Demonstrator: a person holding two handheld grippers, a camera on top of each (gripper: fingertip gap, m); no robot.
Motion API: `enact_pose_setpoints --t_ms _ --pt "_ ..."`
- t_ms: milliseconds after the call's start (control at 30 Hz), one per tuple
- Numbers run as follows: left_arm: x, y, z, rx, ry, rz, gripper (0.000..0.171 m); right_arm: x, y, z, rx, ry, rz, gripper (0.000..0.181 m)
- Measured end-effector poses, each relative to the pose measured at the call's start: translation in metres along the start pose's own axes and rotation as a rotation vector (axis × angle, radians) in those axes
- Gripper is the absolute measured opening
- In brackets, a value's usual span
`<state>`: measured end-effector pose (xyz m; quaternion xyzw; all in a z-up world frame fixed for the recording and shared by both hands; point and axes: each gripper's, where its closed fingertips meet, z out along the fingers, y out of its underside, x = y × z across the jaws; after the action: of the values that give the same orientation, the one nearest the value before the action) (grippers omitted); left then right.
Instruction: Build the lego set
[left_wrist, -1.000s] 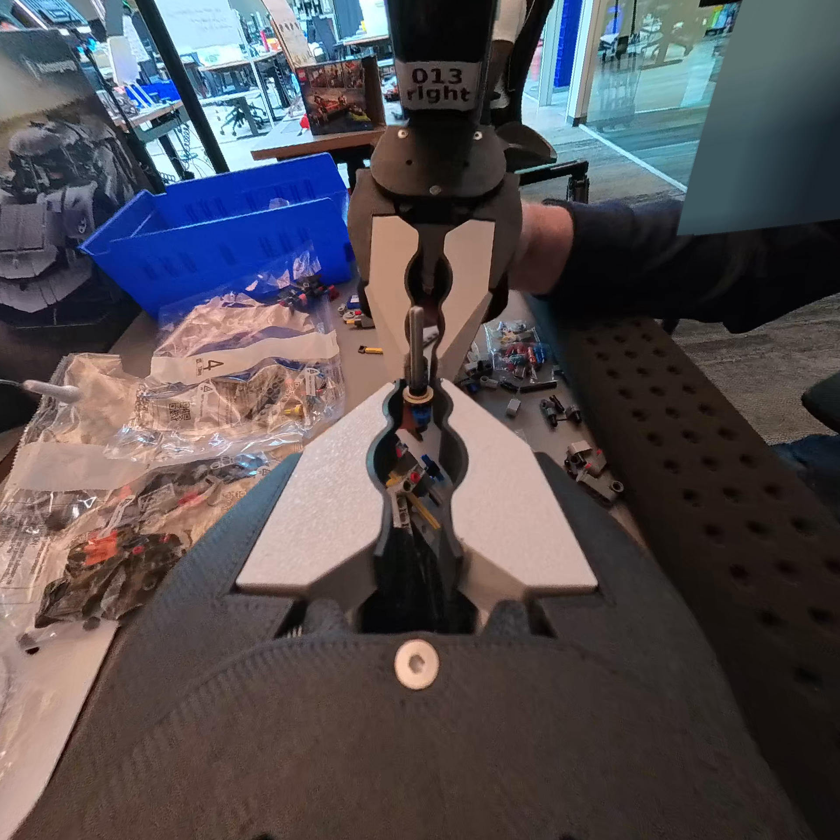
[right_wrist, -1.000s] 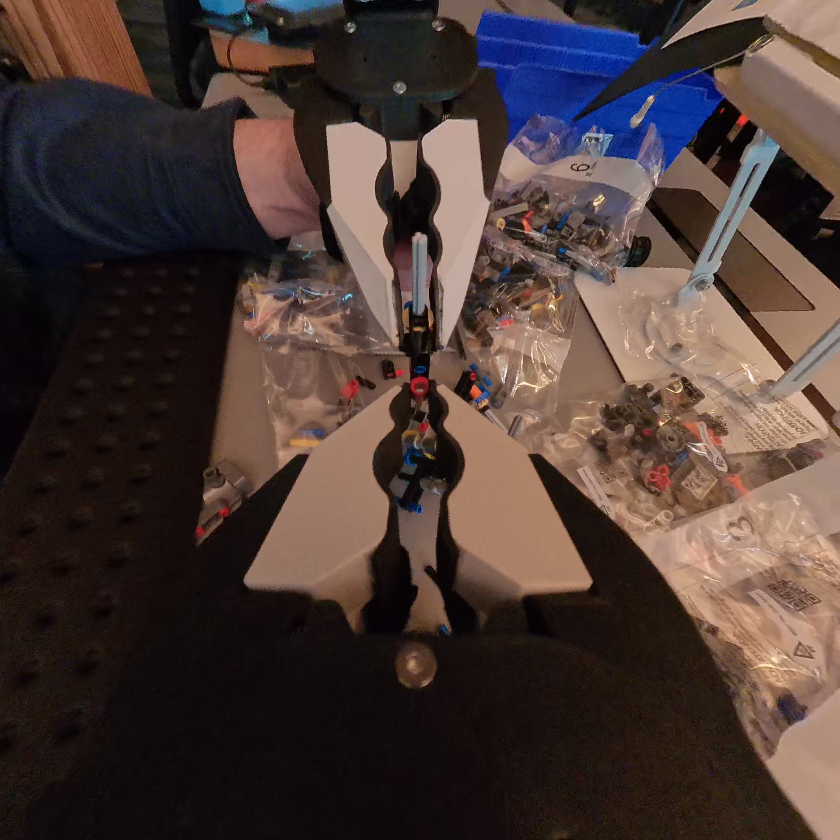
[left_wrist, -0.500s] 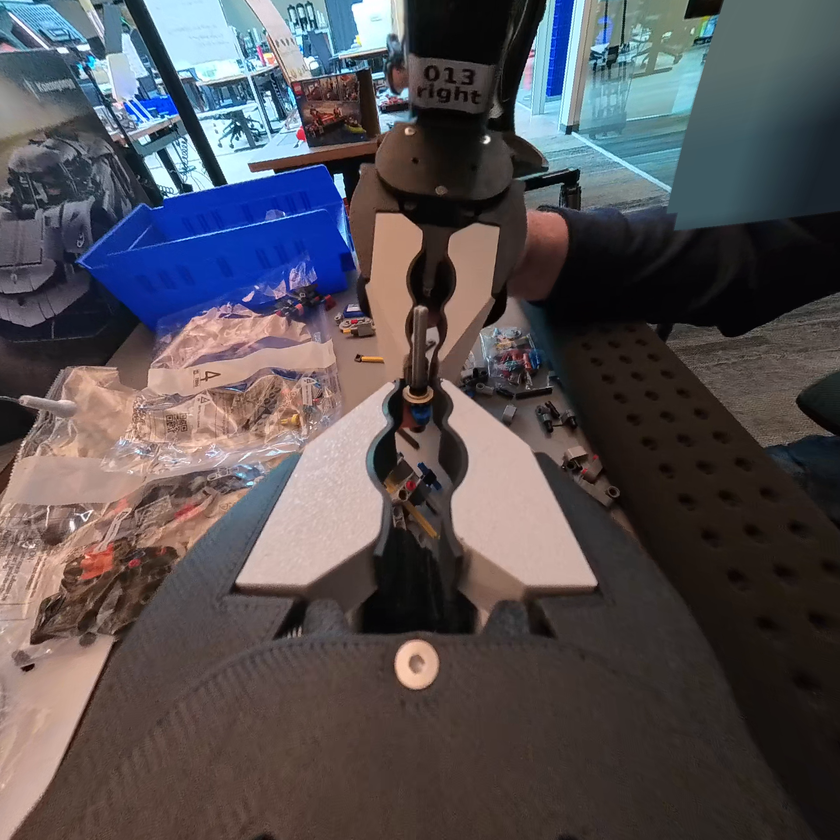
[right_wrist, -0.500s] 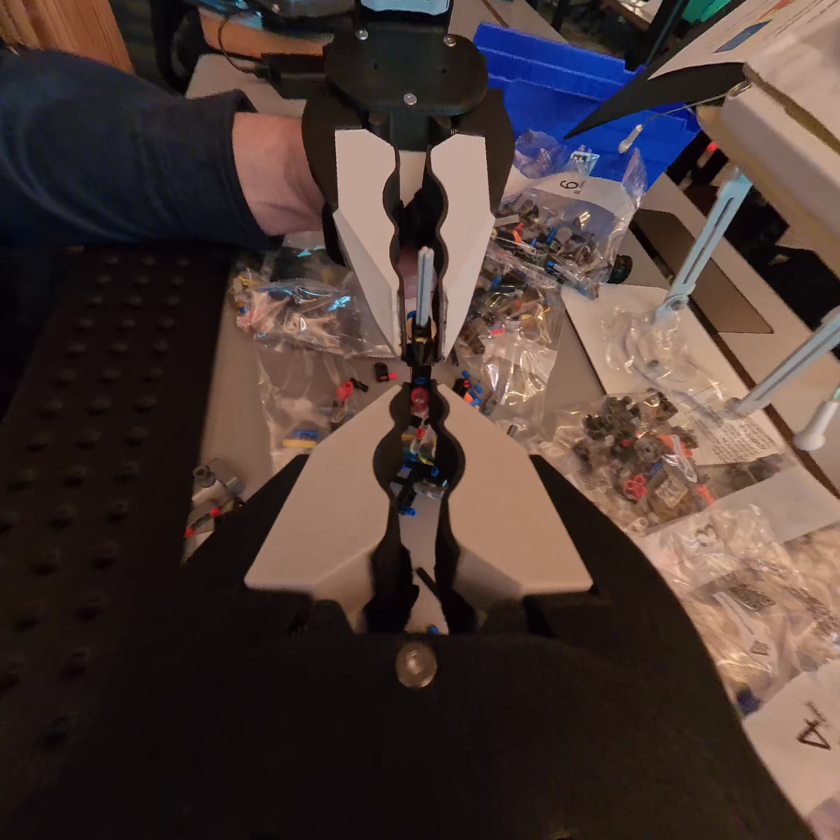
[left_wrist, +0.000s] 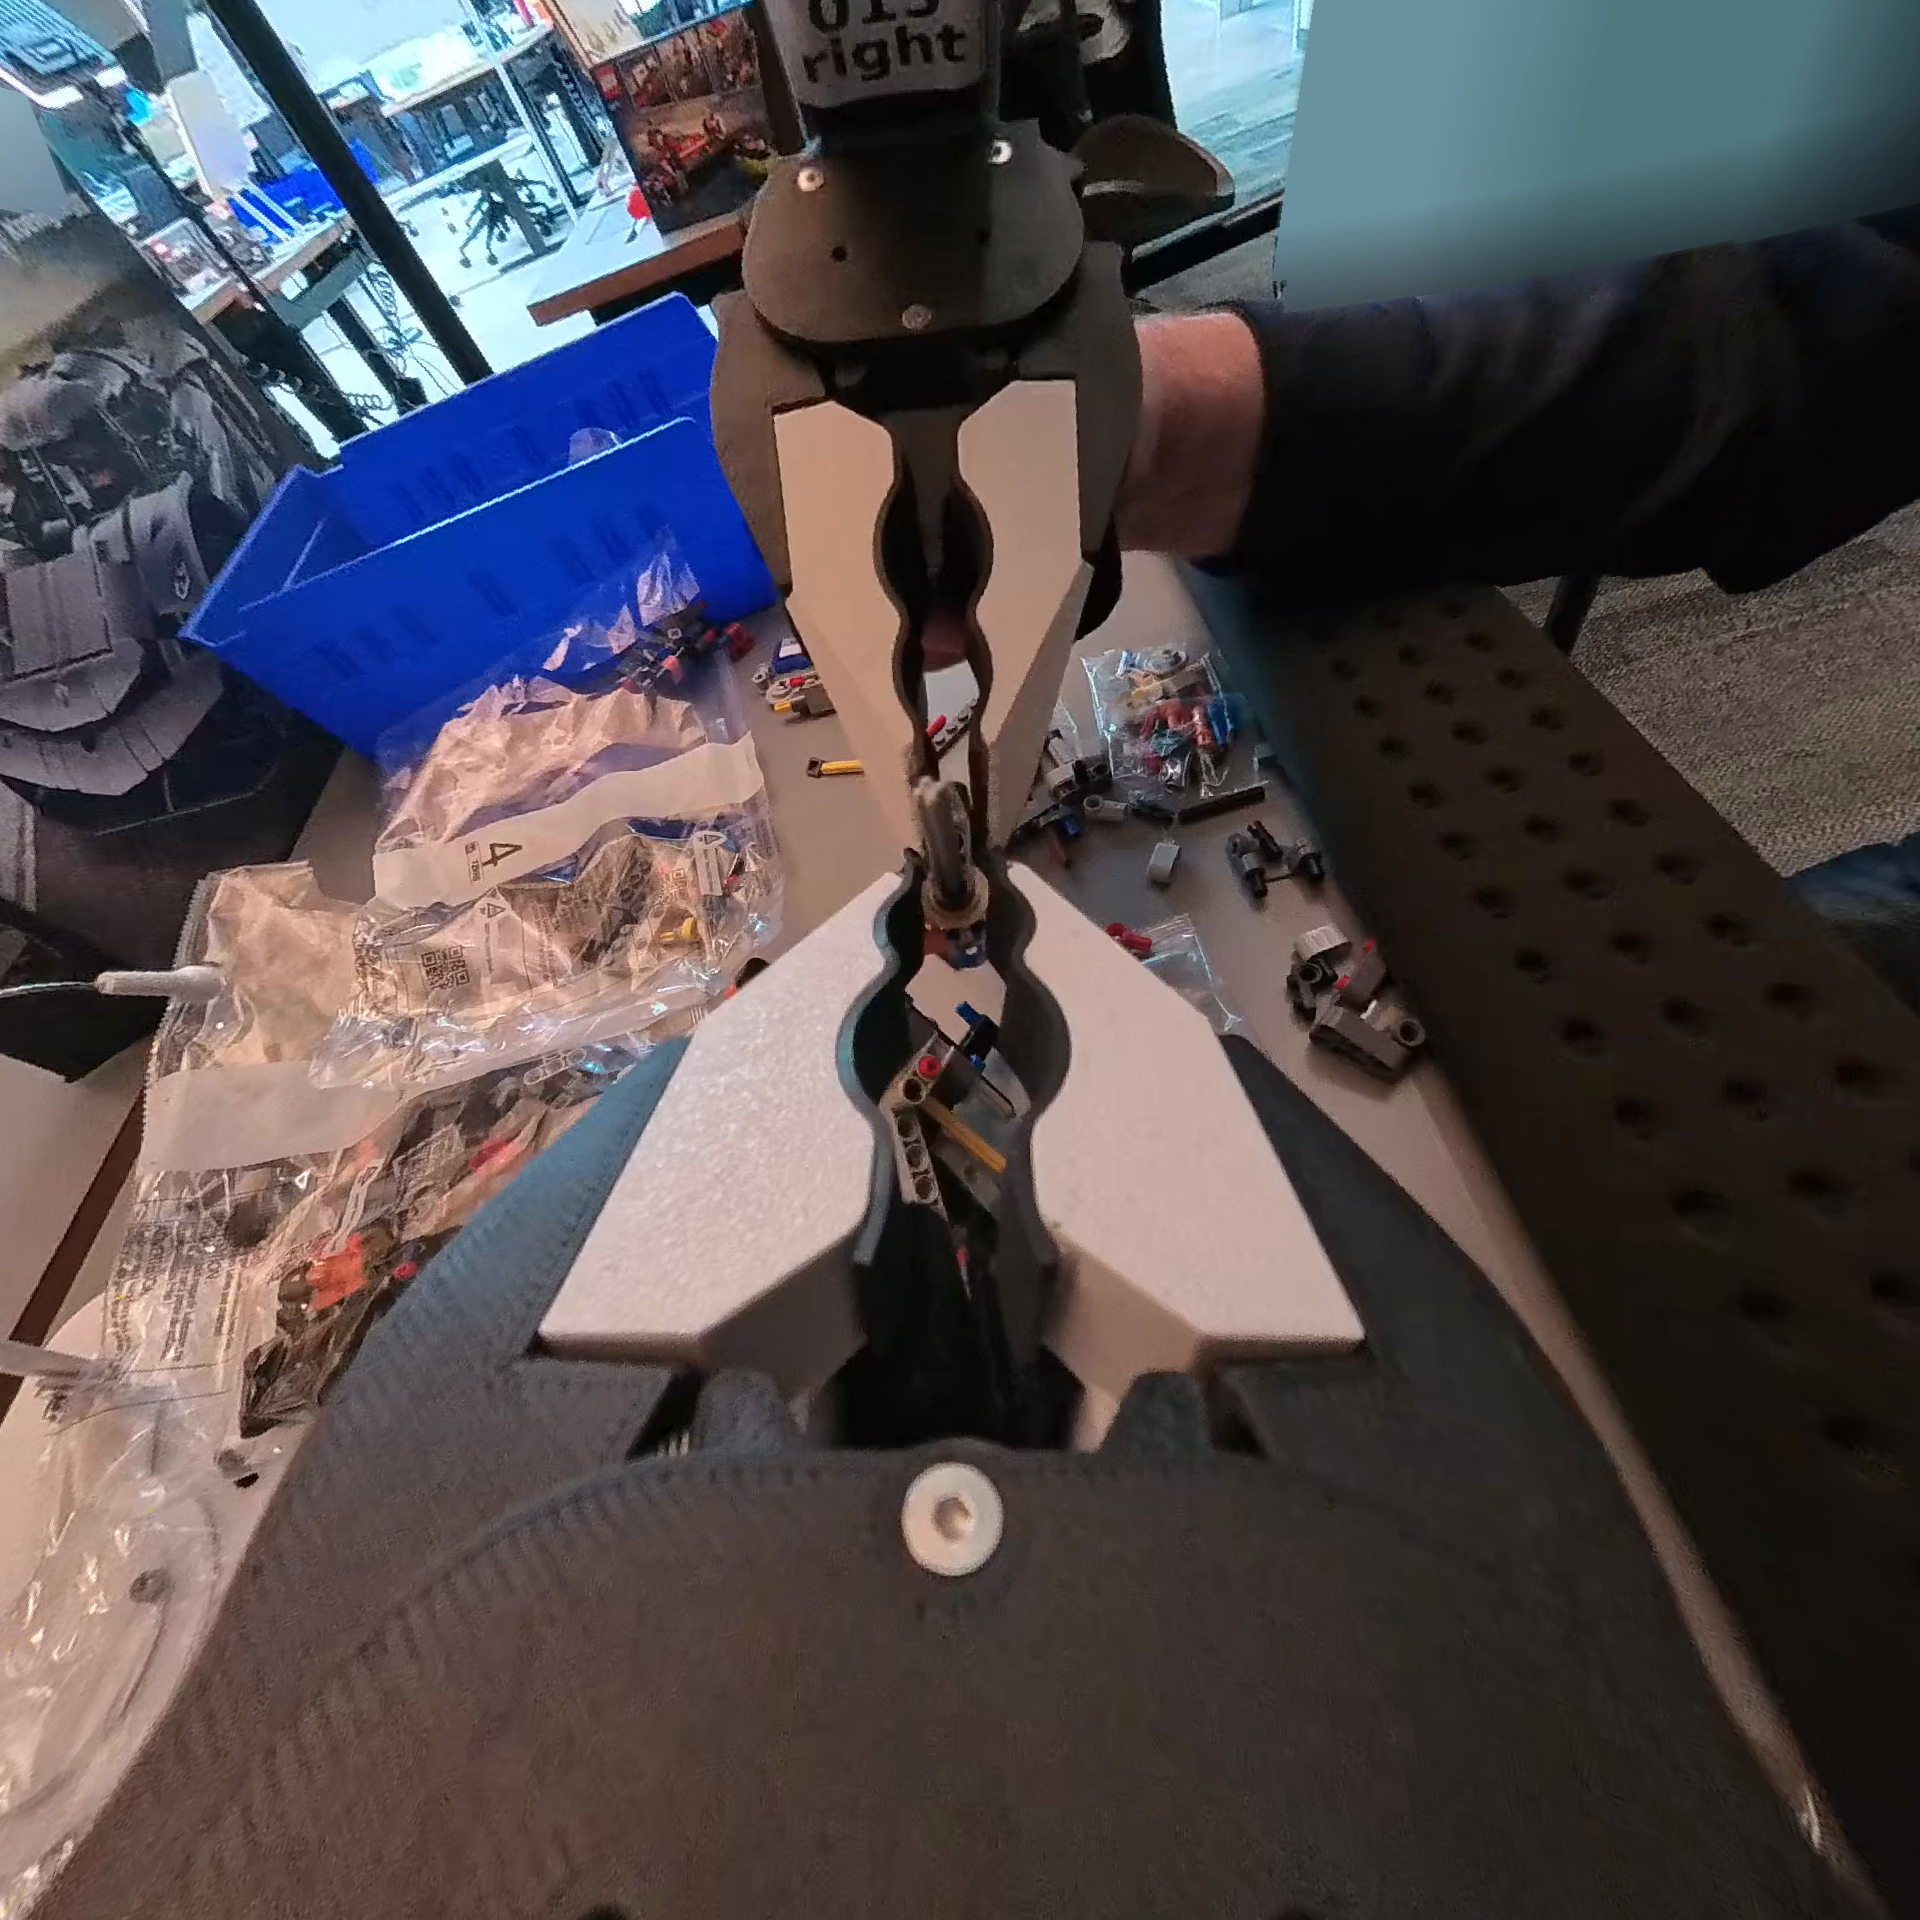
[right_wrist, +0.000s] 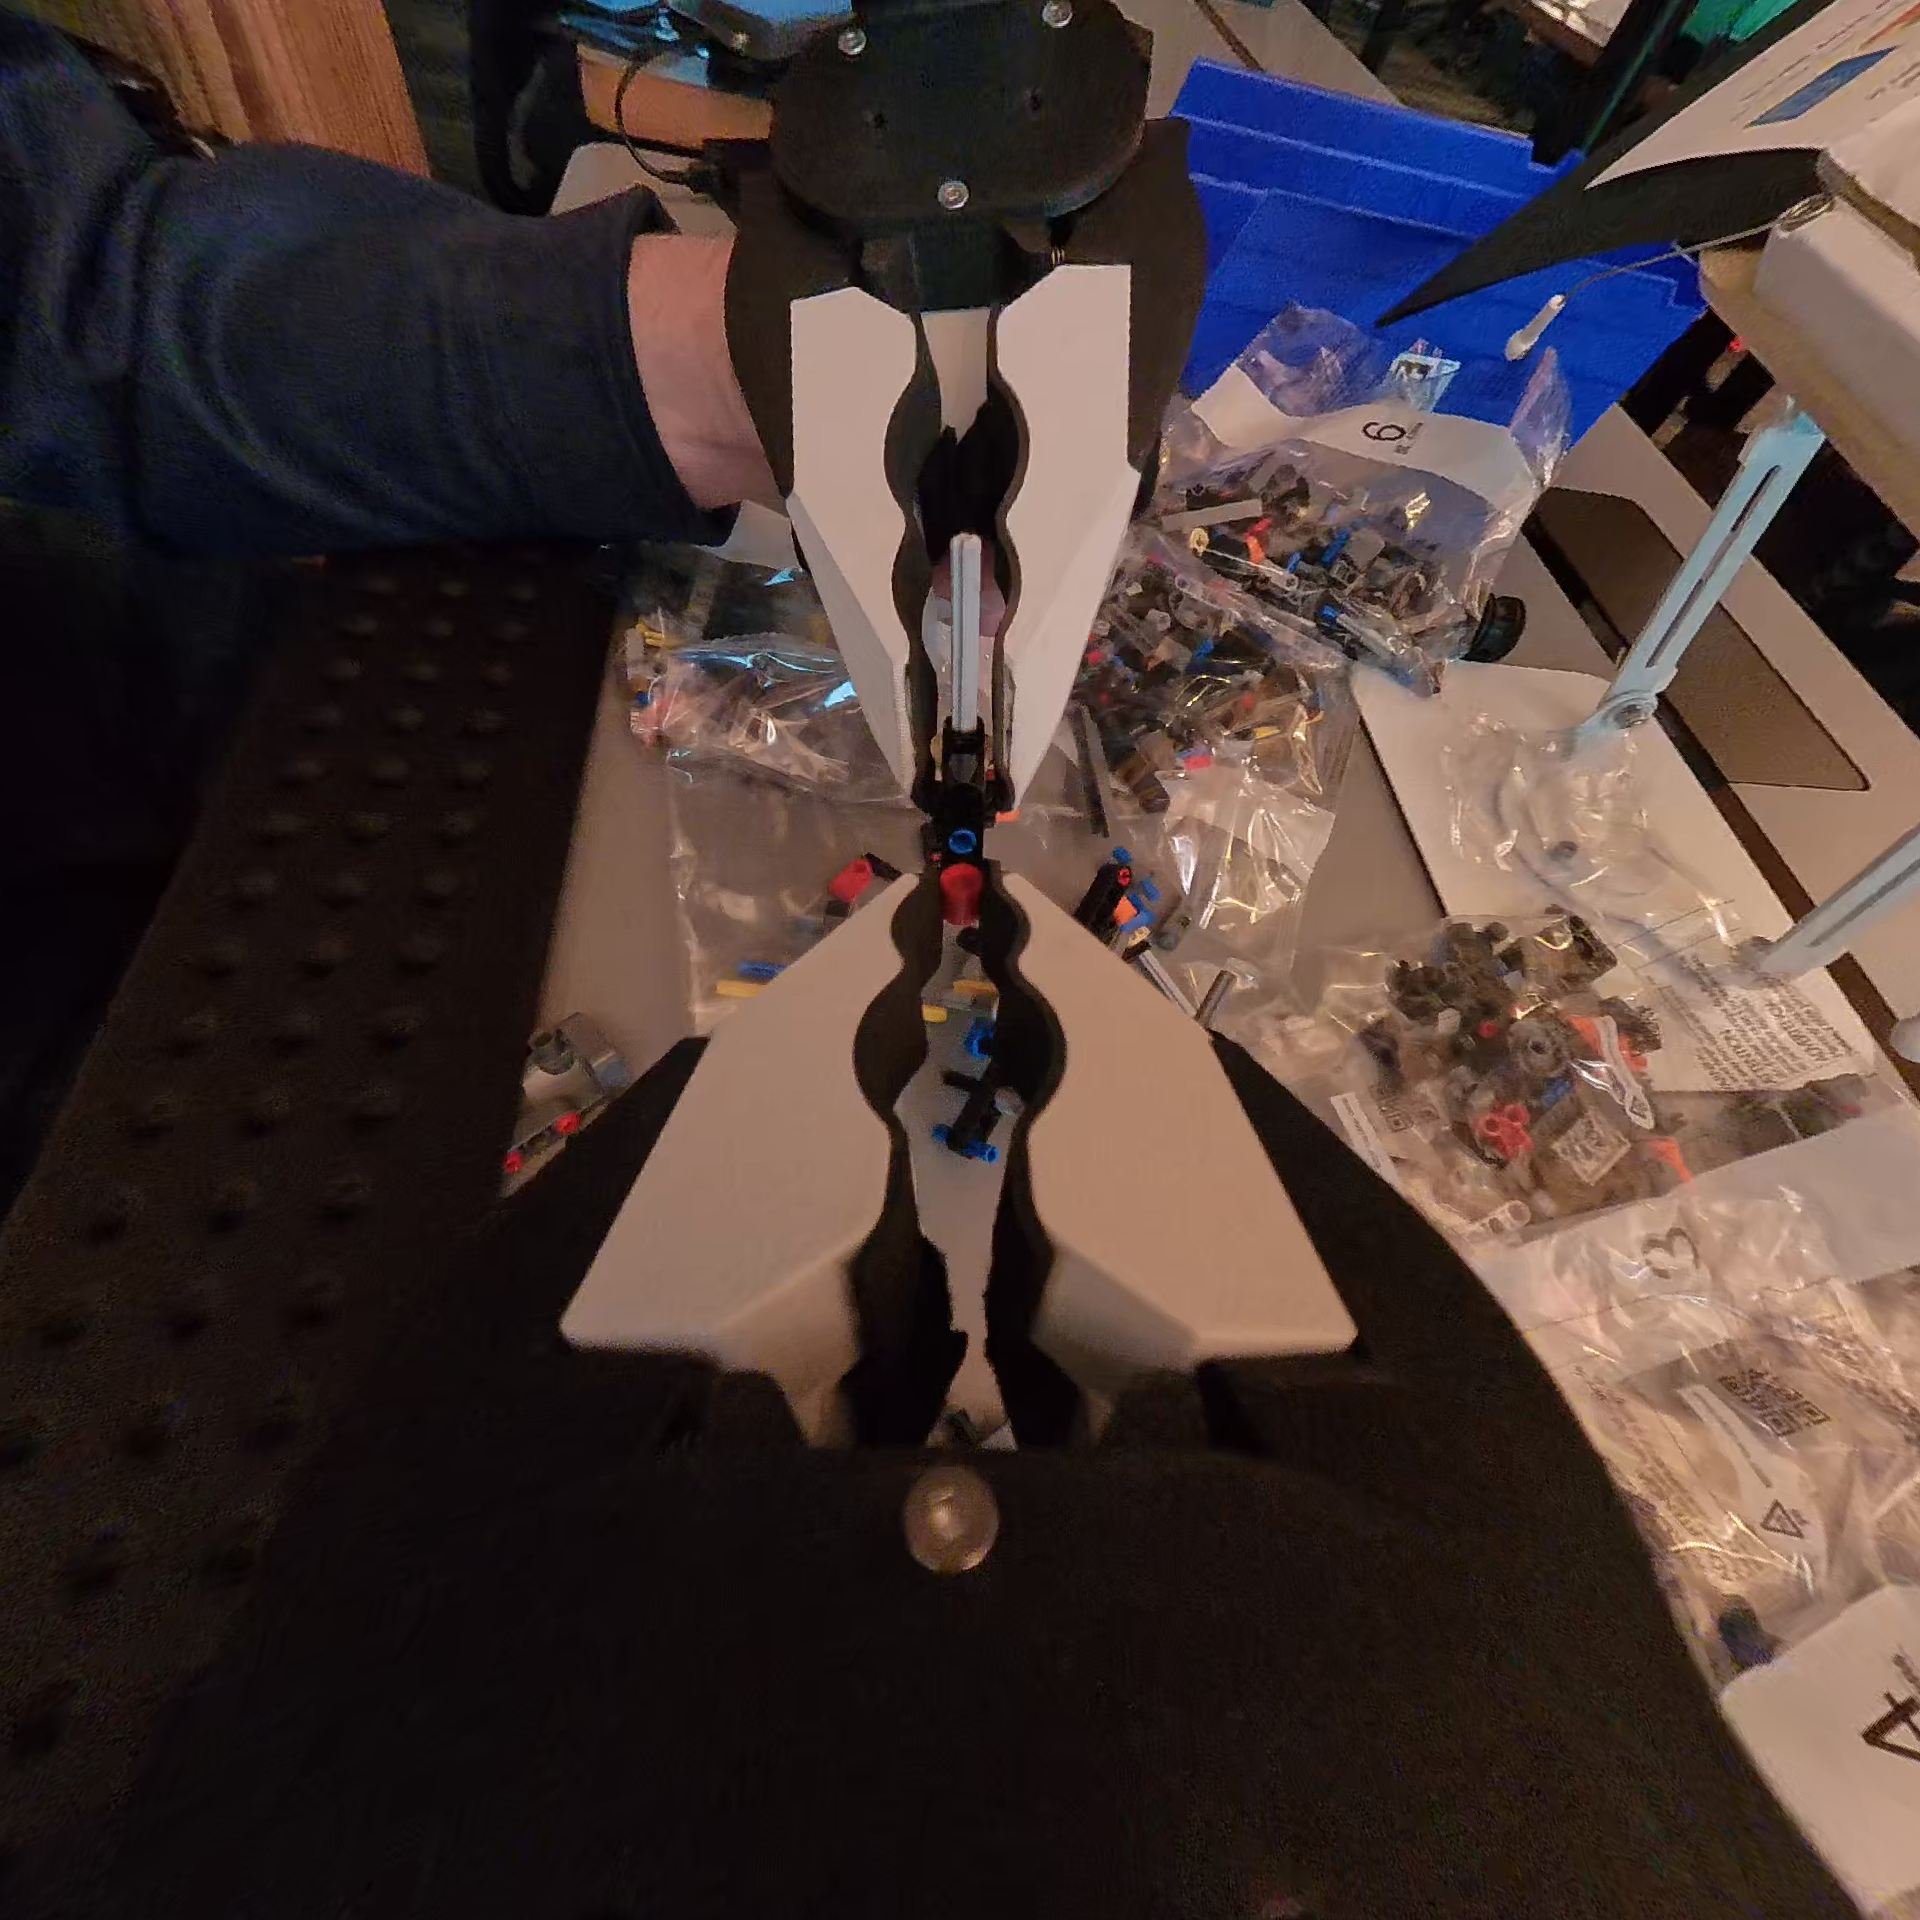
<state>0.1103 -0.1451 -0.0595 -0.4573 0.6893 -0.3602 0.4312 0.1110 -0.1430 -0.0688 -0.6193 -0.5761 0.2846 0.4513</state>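
Lego axle assembly (left_wrist: 943, 842) sits in mid-air between the two grippers, above the grey table (left_wrist: 831, 748). The left gripper (left_wrist: 951, 914) is closed narrow on the end with the tan bush and blue connector; the right gripper (left_wrist: 940, 774) faces it tip to tip, closed on the far end of the same part. In the right wrist view the right gripper (right_wrist: 961, 899) pinches a red piece (right_wrist: 961, 891) joined to black and blue elements, while the left gripper (right_wrist: 961, 774) holds the pale grey axle (right_wrist: 964, 634) running back between its fingers. Loose pieces (left_wrist: 1351, 987) lie below; numbered parts bags (left_wrist: 561, 883) lie near the blue bin (left_wrist: 499, 582). Risk: both grips are at the fingertips only, so an off-axis push could twist the axle out of one grip or drop the small parts among the loose pieces. How far the axle is seated cannot be determined; the joint is hidden by the fingertips, and the dim right wrist view obscures detail.
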Motion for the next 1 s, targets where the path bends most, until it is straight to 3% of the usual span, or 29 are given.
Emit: enact_pose_setpoints --t_ms 133,233,333,533,1000 --pt "-0.001 -0.004 0.001 0.045 0.009 -0.048 0.011 0.001 -0.001 0.000 0.015 -0.006 0.024 0.005" --pt "-0.001 -0.003 0.007 0.038 0.008 -0.056 0.023 0.004 0.002 -0.001 0.017 -0.003 0.044 0.004" --pt "-0.002 0.003 0.012 -0.002 -0.004 -0.039 0.013 0.002 0.003 0.003 0.002 -0.010 0.033 0.004" --pt "0.001 0.010 0.012 -0.083 -0.028 0.032 0.012 0.000 0.006 0.005 -0.034 -0.007 0.007 0.005" --pt "0.009 0.012 0.010 -0.139 -0.011 0.069 0.012 -0.008 0.005 -0.002 -0.025 -0.056 0.016 0.004"
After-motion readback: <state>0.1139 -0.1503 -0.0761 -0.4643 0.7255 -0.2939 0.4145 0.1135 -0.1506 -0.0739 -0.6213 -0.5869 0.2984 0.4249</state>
